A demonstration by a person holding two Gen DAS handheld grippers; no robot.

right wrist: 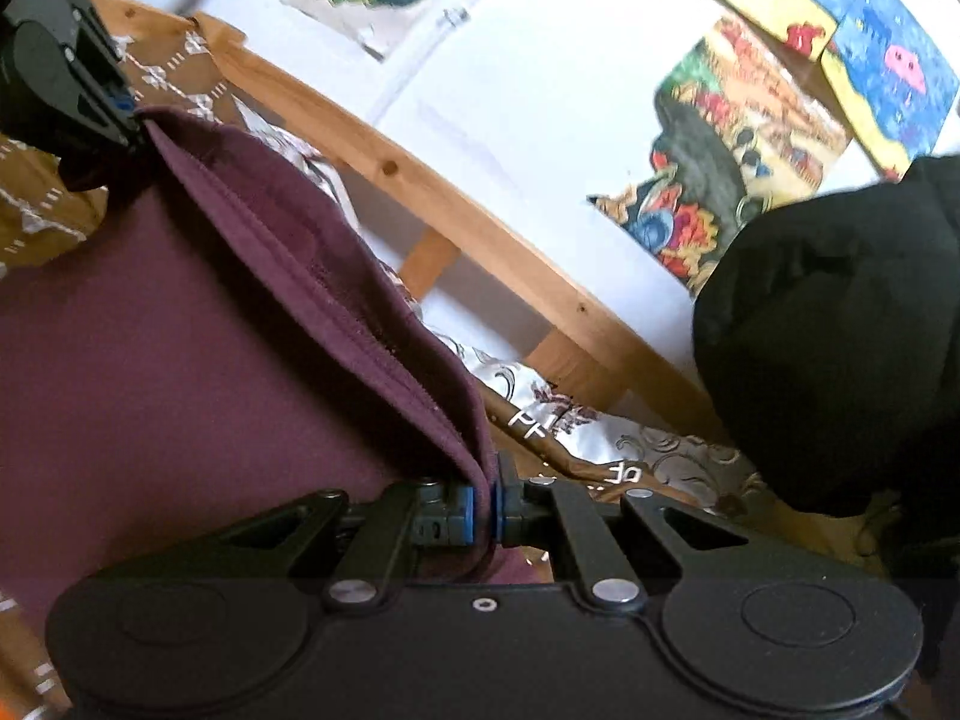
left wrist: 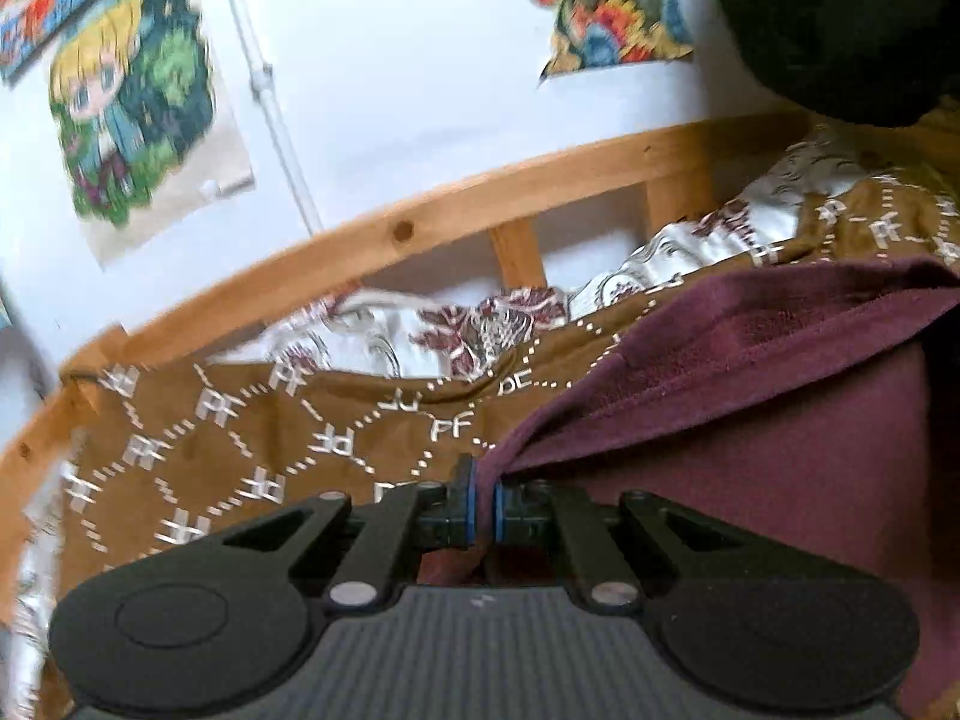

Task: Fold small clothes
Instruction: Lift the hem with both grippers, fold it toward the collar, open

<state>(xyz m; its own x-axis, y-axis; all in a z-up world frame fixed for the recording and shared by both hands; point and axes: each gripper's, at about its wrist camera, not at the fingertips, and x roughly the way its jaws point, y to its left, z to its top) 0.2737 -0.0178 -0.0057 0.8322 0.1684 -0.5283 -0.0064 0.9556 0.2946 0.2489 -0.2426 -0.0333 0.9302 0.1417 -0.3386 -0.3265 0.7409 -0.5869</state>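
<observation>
A maroon garment [left wrist: 750,420] hangs stretched between my two grippers above a bed. My left gripper [left wrist: 485,510] is shut on one corner of its hemmed edge, the cloth pinched between the blue pads. My right gripper [right wrist: 483,510] is shut on the other corner of the maroon garment [right wrist: 180,330]. In the right wrist view the left gripper [right wrist: 123,105] shows at the upper left, clamped on the far end of the same edge. The hem sags in a fold between the two grips.
Under the garment lies a brown blanket [left wrist: 198,450] with a white letter pattern, over a white floral sheet [left wrist: 690,252]. A wooden bed rail [left wrist: 420,216] runs behind. A black bundle of cloth [right wrist: 840,330] sits at the right. Colourful pictures [left wrist: 132,102] hang on the white wall.
</observation>
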